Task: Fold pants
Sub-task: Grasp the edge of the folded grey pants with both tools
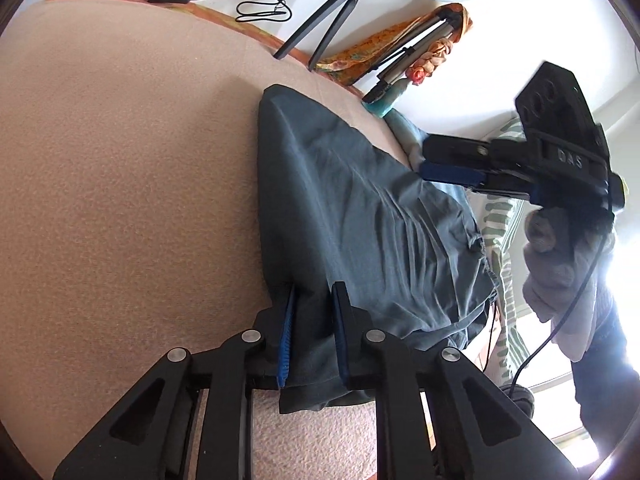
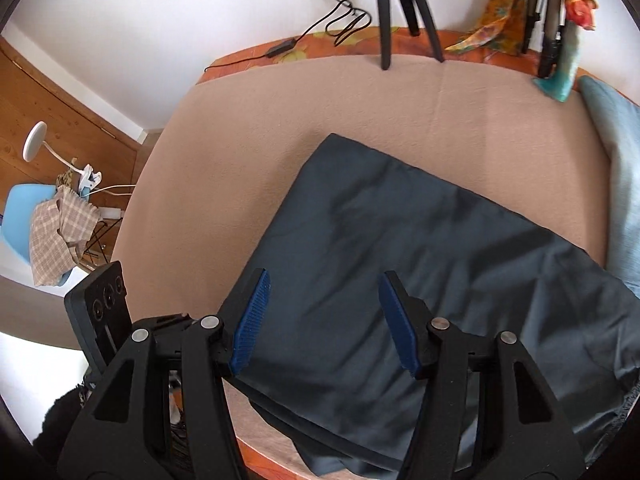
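Dark grey pants (image 2: pixel 400 264) lie partly folded on beige bed (image 2: pixel 240 128), near edge overhanging. Thin, soft, limp cloth; light, creases easily. Left gripper (image 1: pixel 314 300) fingers pinch near hem. Right gripper (image 2: pixel 324 292) fingers open above cloth, holding nothing. Best hold: corners, hem edges.

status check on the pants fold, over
Left gripper shut on dark grey-blue cotton pants, near edge. Right gripper open above them. Nothing in the way.

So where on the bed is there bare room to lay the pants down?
Bare beige blanket runs between the dark pants and the tripod legs at the far edge, and widely beyond the pants' side edge. Crowded: the corner with the light blue cloth and folded stand.
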A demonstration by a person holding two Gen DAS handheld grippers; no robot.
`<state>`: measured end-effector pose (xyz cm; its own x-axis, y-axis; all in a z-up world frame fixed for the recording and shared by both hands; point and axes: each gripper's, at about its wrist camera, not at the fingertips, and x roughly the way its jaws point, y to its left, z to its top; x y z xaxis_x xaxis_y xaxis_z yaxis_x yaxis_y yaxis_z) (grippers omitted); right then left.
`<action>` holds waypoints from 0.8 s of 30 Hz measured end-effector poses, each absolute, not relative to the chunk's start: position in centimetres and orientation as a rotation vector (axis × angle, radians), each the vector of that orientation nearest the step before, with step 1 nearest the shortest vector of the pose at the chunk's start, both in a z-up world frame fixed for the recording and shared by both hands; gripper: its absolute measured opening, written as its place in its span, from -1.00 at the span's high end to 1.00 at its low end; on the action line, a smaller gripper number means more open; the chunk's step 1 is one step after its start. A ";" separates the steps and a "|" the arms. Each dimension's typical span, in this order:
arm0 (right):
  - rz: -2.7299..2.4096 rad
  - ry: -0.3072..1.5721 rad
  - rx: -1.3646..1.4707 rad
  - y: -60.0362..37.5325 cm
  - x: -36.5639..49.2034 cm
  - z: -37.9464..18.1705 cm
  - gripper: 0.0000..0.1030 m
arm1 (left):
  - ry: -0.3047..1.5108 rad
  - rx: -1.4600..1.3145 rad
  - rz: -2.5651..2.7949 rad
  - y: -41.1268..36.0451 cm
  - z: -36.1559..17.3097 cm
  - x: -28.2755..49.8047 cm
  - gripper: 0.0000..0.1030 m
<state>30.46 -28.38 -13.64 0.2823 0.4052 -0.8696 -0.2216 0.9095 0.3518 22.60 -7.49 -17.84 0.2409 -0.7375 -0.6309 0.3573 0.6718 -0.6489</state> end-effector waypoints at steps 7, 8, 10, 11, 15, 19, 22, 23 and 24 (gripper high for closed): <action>0.383 1.318 0.114 -21.9 35.0 -16.3 -0.16 | 1.034 -0.393 -0.833 -8.2 -17.0 22.0 0.75; 0.362 1.329 0.096 -21.4 35.5 -16.7 -0.16 | 1.032 -0.394 -0.837 -8.3 -17.0 21.9 0.75; 0.315 1.337 0.035 -20.5 36.4 -17.3 -0.16 | 1.027 -0.392 -0.844 -8.4 -17.0 21.8 0.75; 0.289 1.344 0.015 -20.3 36.9 -17.5 -0.16 | 1.025 -0.387 -0.847 -8.5 -17.0 21.8 0.75; 0.195 1.368 -0.059 -19.7 38.8 -18.7 -0.16 | 1.013 -0.358 -0.860 -9.0 -16.7 21.5 0.75; 0.150 1.426 -0.078 -19.6 40.1 -20.4 -0.16 | 1.001 -0.326 -0.860 -9.5 -16.5 21.2 0.75; 0.144 1.443 -0.083 -19.6 40.2 -21.3 -0.14 | 0.989 -0.297 -0.861 -9.9 -16.2 20.9 0.75; 0.147 1.436 -0.085 -19.6 40.2 -21.3 0.06 | 0.984 -0.280 -0.855 -10.1 -16.0 20.8 0.74; 0.153 1.427 -0.076 -19.8 40.2 -21.2 0.40 | 0.979 -0.256 -0.838 -10.5 -15.9 20.7 0.64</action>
<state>40.19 -19.76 -21.18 0.1357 0.0599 -0.9889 -0.1510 0.9878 0.0391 20.75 -10.48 -15.87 0.2822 -0.7251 -0.6282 0.5088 0.6682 -0.5428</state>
